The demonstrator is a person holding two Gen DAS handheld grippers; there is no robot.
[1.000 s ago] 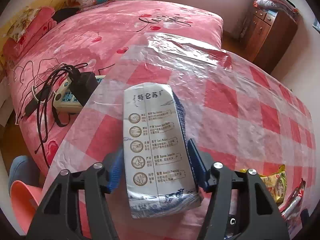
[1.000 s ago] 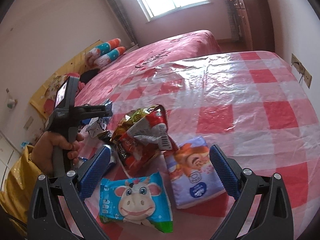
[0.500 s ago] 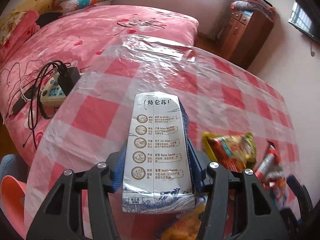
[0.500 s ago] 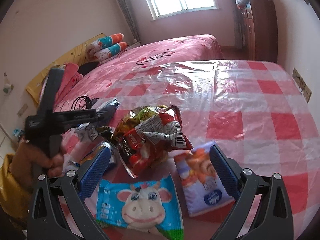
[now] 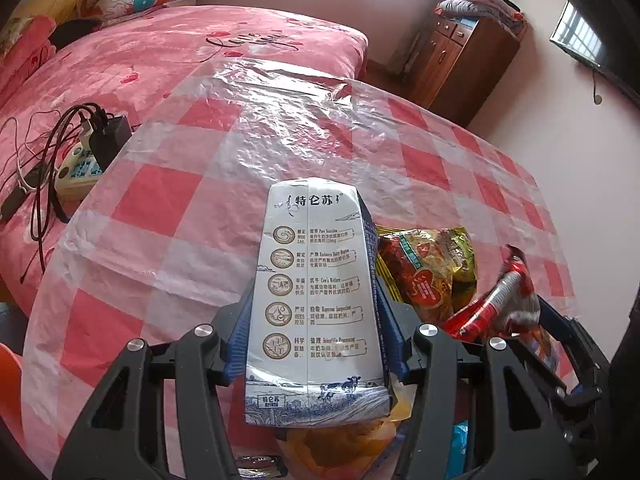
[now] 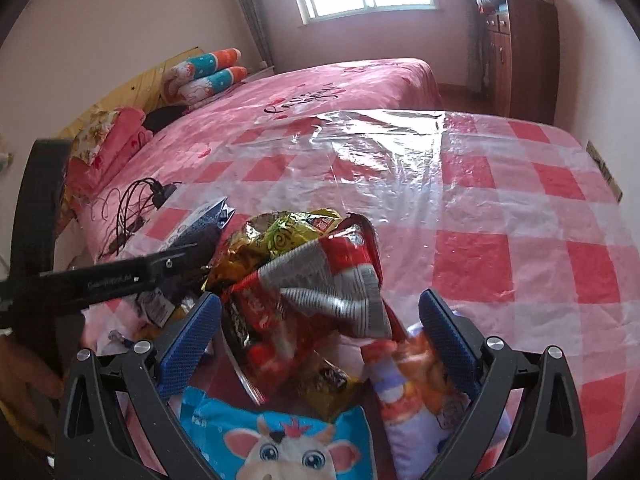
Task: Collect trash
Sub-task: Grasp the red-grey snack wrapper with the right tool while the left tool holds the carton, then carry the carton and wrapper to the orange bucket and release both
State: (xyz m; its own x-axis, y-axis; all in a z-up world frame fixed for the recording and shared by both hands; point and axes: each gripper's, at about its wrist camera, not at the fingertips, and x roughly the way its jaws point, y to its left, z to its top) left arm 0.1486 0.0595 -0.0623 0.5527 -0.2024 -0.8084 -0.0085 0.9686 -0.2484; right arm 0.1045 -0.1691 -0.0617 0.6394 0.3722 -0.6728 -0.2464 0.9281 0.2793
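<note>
A white and blue milk carton point(image 5: 316, 300) stands upright between the blue pads of my left gripper point(image 5: 314, 320), which is shut on it just left of the trash pile. In the right wrist view the same carton point(image 6: 204, 220) and the left gripper point(image 6: 180, 260) come in from the left. My right gripper point(image 6: 320, 336) is open over the pile, with a red and silver wrapper point(image 6: 332, 280) and a yellow-green bag point(image 6: 280, 232) between its fingers but apart from the pads. A blue cow packet point(image 6: 280, 440) and a tissue pack point(image 6: 416, 384) lie below.
The table point(image 5: 280, 140) has a red checked cloth under clear plastic. Beyond it is a pink bed point(image 5: 160, 60) carrying a power strip with cables point(image 5: 80, 160). A wooden cabinet point(image 5: 472, 60) stands at the back right. An orange object point(image 5: 6, 380) shows at the lower left edge.
The left gripper has carried the carton to the right, up to the pile of wrappers. The right gripper has moved forward, so the wrappers now sit between its fingers.
</note>
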